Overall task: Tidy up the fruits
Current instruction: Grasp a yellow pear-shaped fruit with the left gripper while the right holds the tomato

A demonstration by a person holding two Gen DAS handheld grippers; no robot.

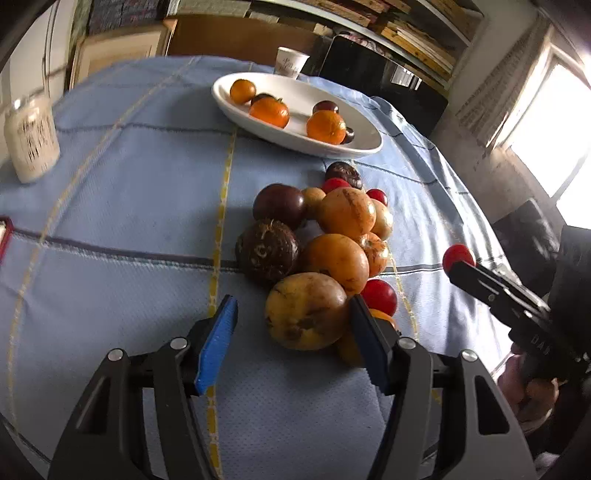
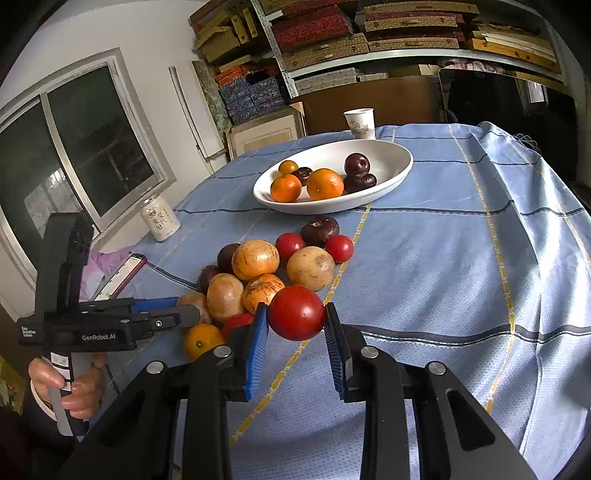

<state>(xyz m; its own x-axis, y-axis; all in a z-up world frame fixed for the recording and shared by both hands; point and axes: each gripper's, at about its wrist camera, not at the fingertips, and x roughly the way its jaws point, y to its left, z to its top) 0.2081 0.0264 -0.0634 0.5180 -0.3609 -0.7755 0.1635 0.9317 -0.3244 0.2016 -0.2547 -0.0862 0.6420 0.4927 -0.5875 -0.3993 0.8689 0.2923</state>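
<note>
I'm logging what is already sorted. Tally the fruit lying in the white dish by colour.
Orange fruits: 3
Dark purple fruits: 3
Total in the white dish: 6

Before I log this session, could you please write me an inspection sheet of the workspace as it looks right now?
Surface: blue checked tablecloth, creased at the right edge.
Job's things: white oval dish with oranges and dark fruits; loose fruit pile in front of it.
Clutter: paper cup, white jar, phone.
Grippers: right gripper shut on a red tomato; left gripper with open jaws around a yellow fruit.
Cables: nothing seen.
Surroundings: shelves of boxes, window.
</note>
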